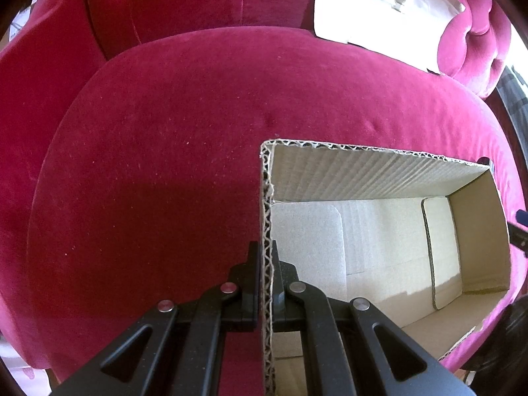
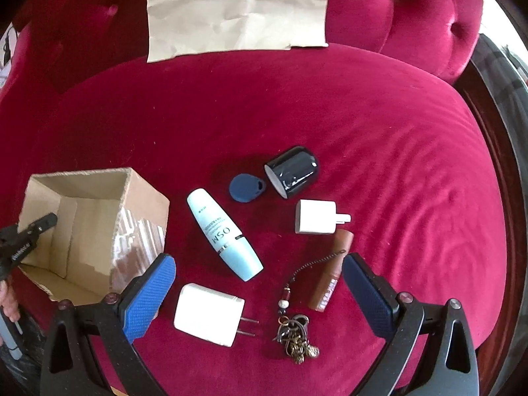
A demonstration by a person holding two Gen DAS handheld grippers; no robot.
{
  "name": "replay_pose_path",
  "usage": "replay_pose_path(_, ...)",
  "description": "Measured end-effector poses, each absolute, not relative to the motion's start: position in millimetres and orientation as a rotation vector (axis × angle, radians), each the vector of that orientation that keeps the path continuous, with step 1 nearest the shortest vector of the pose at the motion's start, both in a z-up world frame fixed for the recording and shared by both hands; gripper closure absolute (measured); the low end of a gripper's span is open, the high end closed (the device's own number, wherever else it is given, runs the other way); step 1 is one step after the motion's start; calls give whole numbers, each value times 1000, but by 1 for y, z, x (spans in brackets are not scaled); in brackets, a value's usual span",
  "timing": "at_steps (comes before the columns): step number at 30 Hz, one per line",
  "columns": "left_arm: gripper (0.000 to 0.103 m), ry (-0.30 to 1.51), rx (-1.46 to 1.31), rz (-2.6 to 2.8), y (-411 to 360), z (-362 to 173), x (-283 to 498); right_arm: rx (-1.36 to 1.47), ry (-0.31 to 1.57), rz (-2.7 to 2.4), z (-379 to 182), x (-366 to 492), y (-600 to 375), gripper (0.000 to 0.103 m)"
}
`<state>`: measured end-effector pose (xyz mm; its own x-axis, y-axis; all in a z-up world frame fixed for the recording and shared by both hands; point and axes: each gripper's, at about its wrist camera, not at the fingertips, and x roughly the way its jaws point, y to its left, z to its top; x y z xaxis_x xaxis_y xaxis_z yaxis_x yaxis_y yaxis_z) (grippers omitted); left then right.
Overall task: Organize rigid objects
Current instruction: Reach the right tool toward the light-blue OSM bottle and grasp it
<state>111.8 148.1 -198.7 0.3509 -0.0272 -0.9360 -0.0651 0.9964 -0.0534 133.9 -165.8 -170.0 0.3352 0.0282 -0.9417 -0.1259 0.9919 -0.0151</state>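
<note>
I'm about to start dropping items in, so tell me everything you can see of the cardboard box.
The cardboard box is plain brown corrugated board, open-topped and empty, with folded flaps forming its floor. One outer side carries shiny clear tape. It sits upright on the red velvet cushion, left of the scattered items. The left gripper is shut on one wall, a finger on each side. Nothing else touches it.
</note>
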Motion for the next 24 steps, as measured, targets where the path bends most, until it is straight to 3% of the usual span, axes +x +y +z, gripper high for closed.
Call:
replay_pose_path(15, 100, 1213, -82, 23, 149, -199, 113, -121, 1254, 166, -199, 156, -149, 4)
replay_pose_path(21, 100, 1213, -76, 23, 149, -200, 113, -74, 1263, 229, -207, 168, -143, 16)
replay_pose_path(24, 100, 1214, -77, 23, 148, -200, 113, -57, 1269, 258, -209, 169, -139, 43)
